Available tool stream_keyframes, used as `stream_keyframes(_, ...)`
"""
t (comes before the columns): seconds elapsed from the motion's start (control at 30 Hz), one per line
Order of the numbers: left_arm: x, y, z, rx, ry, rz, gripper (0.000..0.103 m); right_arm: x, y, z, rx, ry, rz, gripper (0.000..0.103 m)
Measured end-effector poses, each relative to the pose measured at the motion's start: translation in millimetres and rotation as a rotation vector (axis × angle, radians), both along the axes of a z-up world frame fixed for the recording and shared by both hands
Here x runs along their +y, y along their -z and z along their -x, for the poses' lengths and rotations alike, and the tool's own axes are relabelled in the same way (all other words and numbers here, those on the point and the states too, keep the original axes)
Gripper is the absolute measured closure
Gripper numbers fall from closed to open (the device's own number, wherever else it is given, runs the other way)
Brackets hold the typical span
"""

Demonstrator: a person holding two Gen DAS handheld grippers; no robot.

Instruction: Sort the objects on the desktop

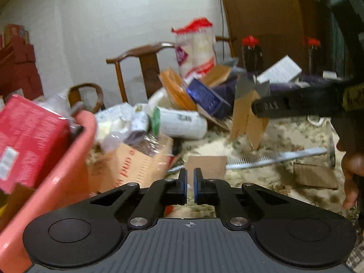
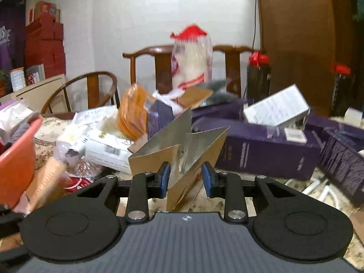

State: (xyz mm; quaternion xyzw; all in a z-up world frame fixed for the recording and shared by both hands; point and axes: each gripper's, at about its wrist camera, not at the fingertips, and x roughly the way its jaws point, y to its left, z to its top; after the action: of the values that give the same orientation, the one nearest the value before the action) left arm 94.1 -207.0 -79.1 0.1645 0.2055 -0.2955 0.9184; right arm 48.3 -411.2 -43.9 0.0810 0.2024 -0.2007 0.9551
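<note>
My right gripper is shut on a crumpled brown cardboard piece with a silver lining, held above the table. In the left wrist view that cardboard hangs from the right gripper's black finger at upper right. My left gripper is almost shut and empty, low over the patterned tablecloth. A salmon-pink basin at the left holds a red box; its rim also shows in the right wrist view.
A pile of packets, white boxes, a blue box and orange packs lies behind. A comb and cardboard scraps lie on the cloth. Purple boxes, dark bottles and wooden chairs stand further back.
</note>
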Motion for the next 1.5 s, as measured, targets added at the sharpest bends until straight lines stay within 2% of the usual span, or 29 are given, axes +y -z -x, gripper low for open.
stream_keyframes(0.27, 42, -2, 27, 0.011, -0.052, 0.075, 0.102, -8, -8, 18, -0.062, 0.01, -0.05, 0.068)
stream_keyframes(0.3, 43, -1, 27, 0.013, -0.059, 0.066, 0.099, -10, -8, 18, -0.063, 0.009, -0.056, 0.068)
stream_keyframes(0.4, 41, 0, 26, -0.003, -0.081, 0.036, 0.075, -17, -5, 20, -0.071, 0.003, -0.119, 0.064)
stream_keyframes(0.43, 38, 0, 24, -0.002, -0.073, 0.027, 0.069, -19, -4, 20, -0.072, 0.004, -0.135, 0.051)
stream_keyframes(0.47, 35, -2, 22, -0.01, -0.073, 0.028, 0.045, -22, -3, 20, -0.072, 0.01, -0.142, 0.027)
stream_keyframes(0.5, 32, -3, 20, -0.028, -0.079, 0.025, 0.03, -24, -3, 22, -0.076, 0.019, -0.15, 0.017)
stream_keyframes(0.53, 29, -4, 17, -0.003, -0.051, 0.031, 0.028, -24, -2, 25, -0.087, 0.03, -0.155, 0.005)
stream_keyframes(0.57, 24, -3, 13, 0.005, -0.043, 0.033, 0.023, -25, -3, 27, -0.101, 0.039, -0.156, 0.005)
stream_keyframes(0.63, 14, 0, 10, -0.006, -0.044, -0.006, 0.023, -28, -4, 27, -0.108, 0.039, -0.155, 0.003)
stream_keyframes(0.8, -6, 10, 5, -0.038, -0.041, -0.065, 0.014, -33, 6, 13, -0.051, 0.031, -0.207, 0.001)
stream_keyframes(1.0, -23, 15, -18, 0.023, -0.071, -0.123, 0.005, -23, 0, -10, -0.007, 0.05, -0.148, 0.001)
stream_keyframes(1.07, -28, 18, -27, 0.043, -0.089, -0.141, 0.007, -18, -2, -23, 0.038, 0.064, -0.092, 0.001)
stream_keyframes(1.13, -27, 18, -31, 0.063, -0.089, -0.122, 0.012, -14, -2, -36, 0.076, 0.075, -0.035, 0.001)
stream_keyframes(1.2, -26, 17, -34, 0.094, -0.058, -0.095, 0.035, -12, 4, -49, 0.127, 0.088, 0.012, 0.001)
stream_keyframes(1.23, -26, 16, -33, 0.104, -0.045, -0.083, 0.043, -13, 7, -55, 0.149, 0.093, 0.023, 0.0)
stream_keyframes(1.27, -27, 15, -32, 0.112, -0.026, -0.077, 0.069, -14, 10, -61, 0.165, 0.086, 0.026, 0.001)
stream_keyframes(1.3, -29, 15, -30, 0.106, -0.02, -0.086, 0.08, -16, 14, -66, 0.179, 0.077, 0.024, 0.001)
stream_keyframes(1.37, -34, 17, -20, 0.055, -0.019, -0.126, 0.087, -21, 19, -77, 0.208, 0.096, 0.024, 0.001)
stream_keyframes(1.47, -39, 22, -1, -0.017, 0.022, -0.165, 0.088, -30, 23, -82, 0.158, 0.077, -0.016, 0.001)
stream_keyframes(1.5, -39, 22, 4, -0.04, 0.027, -0.178, 0.102, -33, 23, -81, 0.134, 0.07, -0.032, 0.001)
